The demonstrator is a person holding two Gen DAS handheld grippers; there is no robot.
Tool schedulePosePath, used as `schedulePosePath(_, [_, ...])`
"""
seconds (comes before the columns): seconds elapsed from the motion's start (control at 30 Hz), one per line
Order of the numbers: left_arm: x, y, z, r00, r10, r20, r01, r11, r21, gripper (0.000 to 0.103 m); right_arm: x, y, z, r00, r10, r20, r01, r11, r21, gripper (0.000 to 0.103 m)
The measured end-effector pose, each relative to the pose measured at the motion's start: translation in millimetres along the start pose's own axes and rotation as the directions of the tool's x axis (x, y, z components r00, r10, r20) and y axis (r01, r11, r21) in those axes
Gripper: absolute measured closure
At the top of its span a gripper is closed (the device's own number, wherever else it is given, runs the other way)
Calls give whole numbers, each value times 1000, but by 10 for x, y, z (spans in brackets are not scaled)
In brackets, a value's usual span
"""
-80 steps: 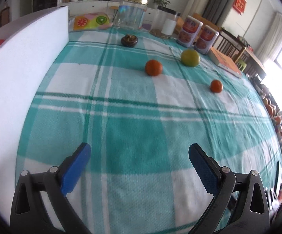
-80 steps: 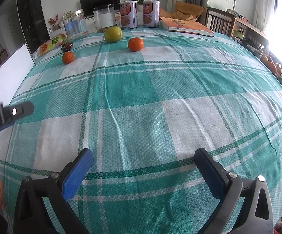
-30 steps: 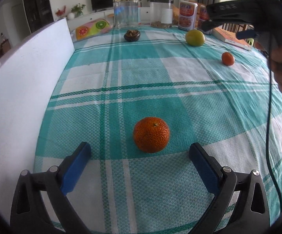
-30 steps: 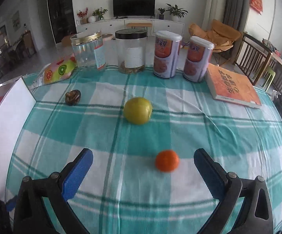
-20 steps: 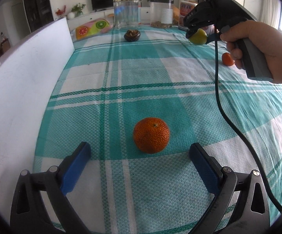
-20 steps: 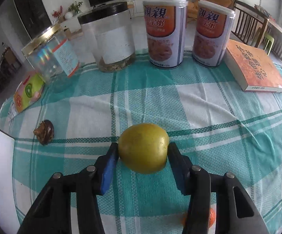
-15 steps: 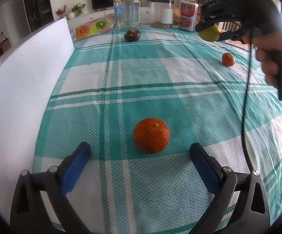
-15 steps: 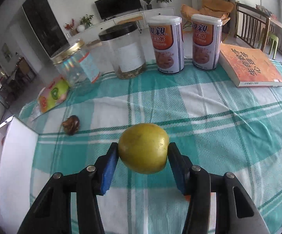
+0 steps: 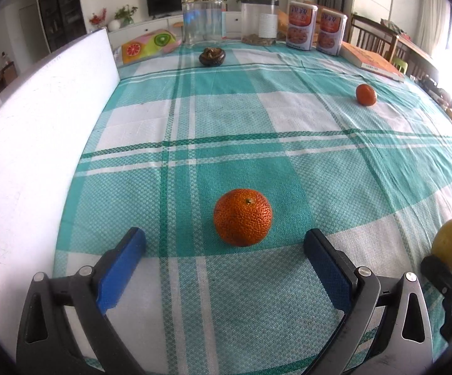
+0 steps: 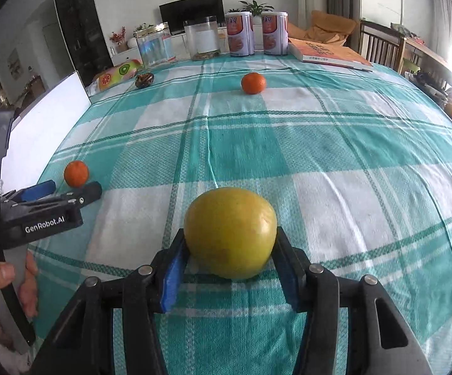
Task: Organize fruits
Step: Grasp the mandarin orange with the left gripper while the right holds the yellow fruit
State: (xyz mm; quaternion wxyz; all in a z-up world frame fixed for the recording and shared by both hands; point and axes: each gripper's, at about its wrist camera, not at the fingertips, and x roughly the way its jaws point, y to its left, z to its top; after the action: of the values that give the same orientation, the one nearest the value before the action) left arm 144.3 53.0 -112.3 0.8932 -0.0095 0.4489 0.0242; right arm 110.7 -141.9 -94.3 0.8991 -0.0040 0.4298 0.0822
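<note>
bright living room (image 10: 126, 6), wooden chairs (image 10: 379, 47)

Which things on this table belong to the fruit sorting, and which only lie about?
Belong to the job:
yellow fruit, held by the right gripper
near orange, before the open left gripper
far orange
dark fruit

Just lying about:
jars
cans
book

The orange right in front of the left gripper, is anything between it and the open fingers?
No. The orange sits on bare tablecloth just ahead of the open left gripper, with nothing between them.
</note>
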Motion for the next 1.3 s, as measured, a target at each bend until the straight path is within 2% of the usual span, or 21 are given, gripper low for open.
schedulePosePath(0.03, [-1, 0, 0, 1000, 1, 0, -1, 1000, 0, 1, 20, 62, 2, 1000, -9, -9, 8, 999, -34, 29])
schedulePosePath(0.07, [0, 0, -1, 1000, 2, 0, -2, 1000, 0, 1, 39, 129, -5, 999, -29, -22, 27, 997, -68, 24])
schedulePosePath(0.13, [1, 0, -1, 1000, 2, 0, -2, 1000, 0, 1, 79, 180, 0, 997, -73, -27, 70, 993, -91, 8])
schedulePosePath(0.23, [2, 0, -4, 1000, 5, 0, -5, 1000, 0, 1, 118, 68, -1, 998, -34, -52, 32, 999, -35, 2])
schedulePosePath(0.33, [4, -2, -3, 1000, 6, 0, -6, 1000, -1, 0, 130, 107, -6, 997, -52, -57, 49, 997, -54, 0])
schedulePosePath(1.13, [5, 8, 1, 1000, -4, -4, 4, 1000, -3, 1, 137, 116, -1, 997, -45, -63, 42, 998, -53, 0])
schedulePosePath(1.17, [17, 15, 21, 1000, -19, -23, 19, 1000, 6, 1, 135, 105, 11, 996, -31, -78, 26, 998, -62, 0])
schedulePosePath(1.23, [49, 42, 133, 990, -56, -133, 60, 998, 30, 2, 139, 40, 100, 986, 31, -166, -44, 997, -71, 0])
schedulePosePath(1.3, [35, 119, 227, 969, -130, -211, 131, 991, -12, 3, 143, -126, 251, 953, 149, -265, -144, 989, 39, 1])
